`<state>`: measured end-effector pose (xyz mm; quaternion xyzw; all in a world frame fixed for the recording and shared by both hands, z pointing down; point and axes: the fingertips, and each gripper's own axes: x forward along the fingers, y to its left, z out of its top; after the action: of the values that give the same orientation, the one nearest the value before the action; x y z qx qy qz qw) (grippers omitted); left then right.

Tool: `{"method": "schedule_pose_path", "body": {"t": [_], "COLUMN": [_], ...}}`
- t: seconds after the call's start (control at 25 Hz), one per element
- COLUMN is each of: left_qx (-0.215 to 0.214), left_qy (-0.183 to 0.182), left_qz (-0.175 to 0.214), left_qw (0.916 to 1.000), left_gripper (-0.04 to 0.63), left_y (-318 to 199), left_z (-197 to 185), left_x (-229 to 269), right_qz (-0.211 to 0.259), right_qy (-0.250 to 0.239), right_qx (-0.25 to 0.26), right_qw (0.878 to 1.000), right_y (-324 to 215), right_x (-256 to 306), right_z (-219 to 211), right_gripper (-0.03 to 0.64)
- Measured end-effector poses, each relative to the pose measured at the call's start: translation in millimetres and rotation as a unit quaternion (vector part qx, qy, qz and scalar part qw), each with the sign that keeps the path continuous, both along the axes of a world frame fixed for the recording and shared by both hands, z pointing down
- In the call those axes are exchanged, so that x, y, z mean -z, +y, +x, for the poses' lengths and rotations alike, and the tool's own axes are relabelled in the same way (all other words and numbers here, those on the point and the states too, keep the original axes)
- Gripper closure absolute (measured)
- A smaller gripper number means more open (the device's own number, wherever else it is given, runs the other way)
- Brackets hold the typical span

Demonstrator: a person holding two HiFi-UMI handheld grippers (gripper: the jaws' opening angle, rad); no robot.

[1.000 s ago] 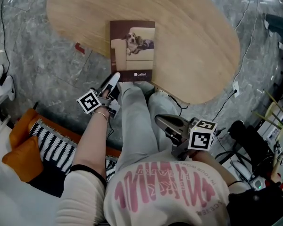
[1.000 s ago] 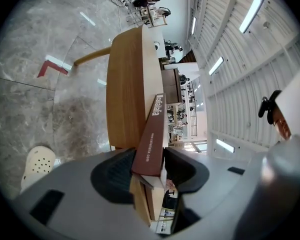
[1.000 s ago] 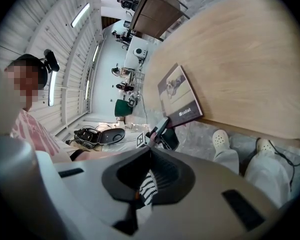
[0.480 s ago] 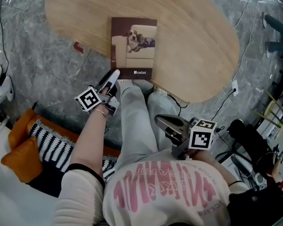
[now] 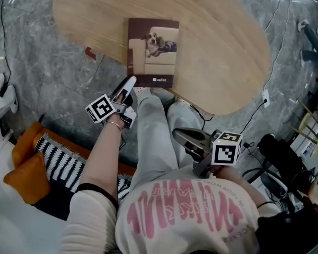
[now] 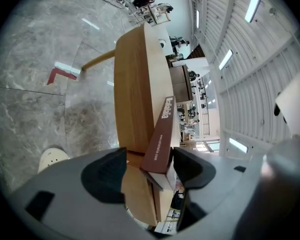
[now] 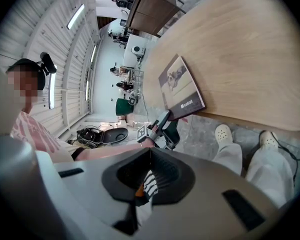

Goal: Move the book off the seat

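Note:
The brown book (image 5: 152,52) with a dog on its cover lies flat on the oval wooden table (image 5: 217,46), close to the near edge. My left gripper (image 5: 128,86) sits at the book's near left corner. Its jaws have just been opening: the book (image 6: 160,139) stands between them, close to the right pad, with a clear gap on the left side, so my left gripper (image 6: 147,169) is open. My right gripper (image 5: 180,136) hovers over the person's lap, shut on nothing, as its own view shows (image 7: 147,176). That view also takes in the book (image 7: 182,86).
The person's grey-trousered legs (image 5: 153,136) reach under the table edge. An orange cushion (image 5: 26,179) and a striped black-and-white cloth (image 5: 61,163) lie on the seat at lower left. Red tape (image 5: 90,53) marks the marble floor. Black bags and cables (image 5: 286,163) crowd the right.
The book has shifted slightly to the right on the table. The left gripper has stayed at its near corner, and the right gripper has not moved.

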<state>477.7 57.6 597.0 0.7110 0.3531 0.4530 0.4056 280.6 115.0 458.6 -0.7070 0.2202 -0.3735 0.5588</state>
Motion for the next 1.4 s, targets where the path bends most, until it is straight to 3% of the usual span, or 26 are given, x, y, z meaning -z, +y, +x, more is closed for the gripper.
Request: {"method": "schedule_pose_path", "body": {"t": [0.2, 0.4, 0.6, 0.68, 0.76, 0.92, 1.04, 1.16, 1.24, 1.4], "left_qx": [0.042, 0.123, 0.153, 0.154, 0.149, 0.125, 0.105, 0.056, 0.018, -0.009], "left_qy": [-0.004, -0.003, 0.009, 0.027, 0.043, 0.054, 0.079, 0.117, 0.161, 0.244], "left_qz": [0.015, 0.044, -0.01, 0.0, -0.006, -0.11, -0.161, -0.176, -0.174, -0.189], "left_qw": [0.999, 0.9914, 0.9881, 0.9878, 0.9878, 0.9844, 0.9781, 0.9757, 0.9712, 0.9511], "left_gripper": [0.305, 0.305, 0.312, 0.352, 0.406, 0.473, 0.531, 0.579, 0.586, 0.586], "left_y": [-16.3, -50.3, -52.0, -51.4, -43.2, -1.3, 21.3, 44.9, 57.9, 73.9], "left_z": [4.3, 10.3, 13.9, 17.3, 19.0, 15.0, 6.0, -12.8, -25.6, -46.7], "left_x": [3.1, 11.7, 43.3, 54.5, 70.3, 125.6, 166.3, 199.5, 222.9, 278.0], "right_qz": [-0.002, -0.007, -0.012, -0.012, -0.014, -0.026, -0.047, -0.073, -0.081, -0.088], "right_qy": [0.011, 0.025, 0.042, 0.051, 0.062, 0.089, 0.096, 0.113, 0.131, 0.166], "right_qx": [0.008, 0.009, 0.014, 0.009, 0.004, -0.003, 0.003, 0.01, 0.005, -0.007], "right_qw": [1.0, 1.0, 0.999, 0.999, 0.998, 0.996, 0.994, 0.991, 0.988, 0.982], "right_y": [3.1, 8.4, 12.9, 17.0, 22.2, 34.7, 46.0, 59.6, 69.7, 89.3], "right_x": [6.5, 15.4, 27.3, 31.2, 36.2, 48.6, 55.0, 66.0, 77.5, 98.4], "right_z": [4.8, 9.2, 15.2, 18.9, 21.6, 28.3, 31.1, 36.2, 40.2, 44.5], "right_gripper": [0.606, 0.606, 0.606, 0.606, 0.606, 0.606, 0.606, 0.606, 0.607, 0.606]}}
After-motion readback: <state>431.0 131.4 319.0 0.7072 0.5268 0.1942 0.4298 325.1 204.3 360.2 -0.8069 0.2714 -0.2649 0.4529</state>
